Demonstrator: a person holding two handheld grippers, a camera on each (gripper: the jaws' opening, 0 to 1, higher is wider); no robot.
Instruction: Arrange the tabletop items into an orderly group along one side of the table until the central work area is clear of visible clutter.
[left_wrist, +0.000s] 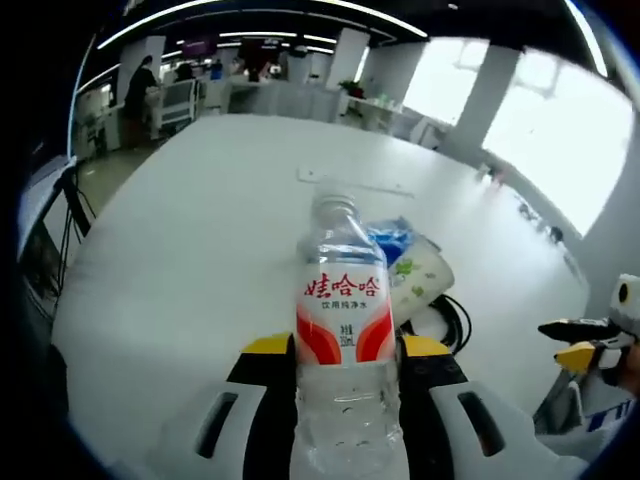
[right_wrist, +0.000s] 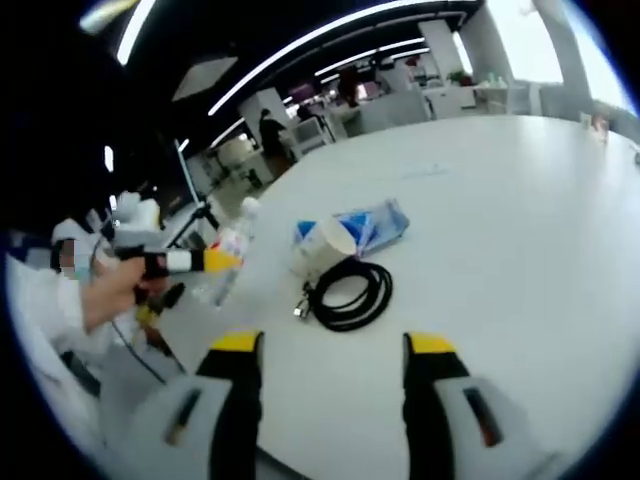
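Two yellow-tipped jaws of the left gripper (left_wrist: 345, 352) clamp a clear plastic water bottle with a red-and-white label (left_wrist: 343, 330), held upright. Judged best: keep it vertical and set it beside the paper cup (right_wrist: 325, 243), blue packet (right_wrist: 377, 226) and coiled black cable (right_wrist: 350, 292). Right gripper (right_wrist: 335, 352) hangs wide apart, empty. White round tabletop (left_wrist: 200, 220); open office beyond.

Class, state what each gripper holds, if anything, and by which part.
The left gripper clamps the water bottle around its lower body, below the label. The right gripper is open, holding nothing.
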